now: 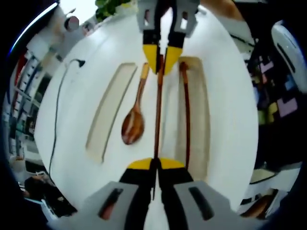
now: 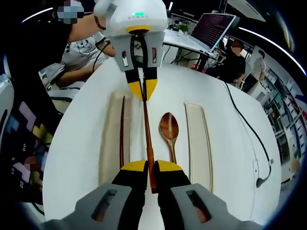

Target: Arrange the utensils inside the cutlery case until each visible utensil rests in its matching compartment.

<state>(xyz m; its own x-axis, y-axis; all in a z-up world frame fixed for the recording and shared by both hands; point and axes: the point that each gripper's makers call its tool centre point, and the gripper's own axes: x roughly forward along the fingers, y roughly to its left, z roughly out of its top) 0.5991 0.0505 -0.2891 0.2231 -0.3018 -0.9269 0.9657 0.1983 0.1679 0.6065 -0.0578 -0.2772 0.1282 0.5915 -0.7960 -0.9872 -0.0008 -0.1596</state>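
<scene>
A dark wooden chopstick (image 1: 157, 110) (image 2: 147, 124) is held at both ends, over the white strip between two long beige compartments. My left gripper (image 1: 153, 164) is shut on its near end, and my right gripper (image 2: 152, 166) is shut on the other end. Each gripper also faces the other across the stick: the right gripper (image 1: 163, 58), the left gripper (image 2: 143, 89). A second chopstick (image 1: 186, 115) (image 2: 122, 129) lies in one compartment (image 1: 199, 124) (image 2: 109, 143). A wooden spoon (image 1: 134, 120) (image 2: 169, 128) rests on the white surface beside the other compartment (image 1: 109, 112) (image 2: 199, 143), which holds nothing.
Everything sits on a round white table (image 1: 225, 120) (image 2: 81, 143). A black cable (image 1: 57, 115) (image 2: 249, 134) runs along one side of it. People sit beyond the far edge (image 2: 81, 48), near a laptop (image 2: 211, 28). A green plant (image 1: 110, 5) stands past the table.
</scene>
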